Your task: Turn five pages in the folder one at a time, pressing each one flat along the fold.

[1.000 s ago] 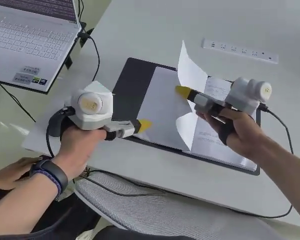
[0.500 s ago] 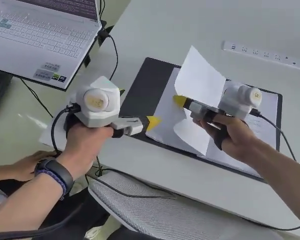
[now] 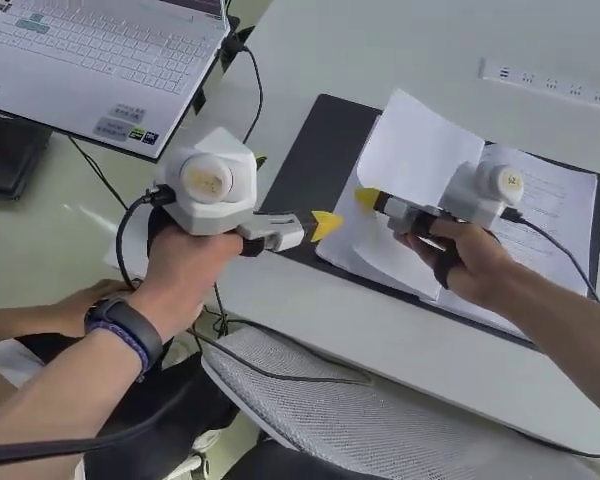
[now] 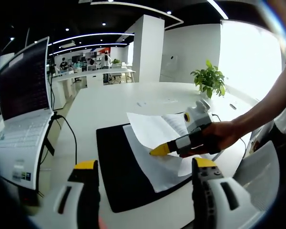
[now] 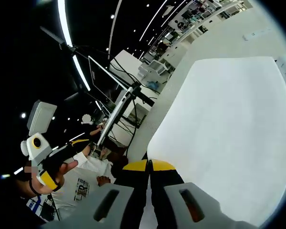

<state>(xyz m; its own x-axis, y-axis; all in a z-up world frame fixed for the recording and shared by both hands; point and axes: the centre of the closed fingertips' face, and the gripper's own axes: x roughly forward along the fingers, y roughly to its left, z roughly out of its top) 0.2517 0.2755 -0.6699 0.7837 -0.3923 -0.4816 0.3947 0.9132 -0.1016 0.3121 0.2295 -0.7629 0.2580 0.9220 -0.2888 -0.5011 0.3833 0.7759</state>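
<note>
One page [image 3: 420, 150] pinched in clenched right gripper [image 3: 368, 198], released left gripper [image 3: 327, 224] empty at eight o'clock; liable to tear or crease off-fold in folder [image 3: 315, 165] if tugged.

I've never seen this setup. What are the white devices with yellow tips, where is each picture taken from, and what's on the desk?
No robot here: a person holds a white two-jaw gripper in each hand. One picture comes from a headset camera looking down; the two round ones come from cameras riding on the grippers. On the white table lie an open black folder of papers, a silver laptop and a white power strip. The right gripper has its jaws shut on a raised white page. The left gripper hangs near the folder, jaws open, holding nothing.
</note>
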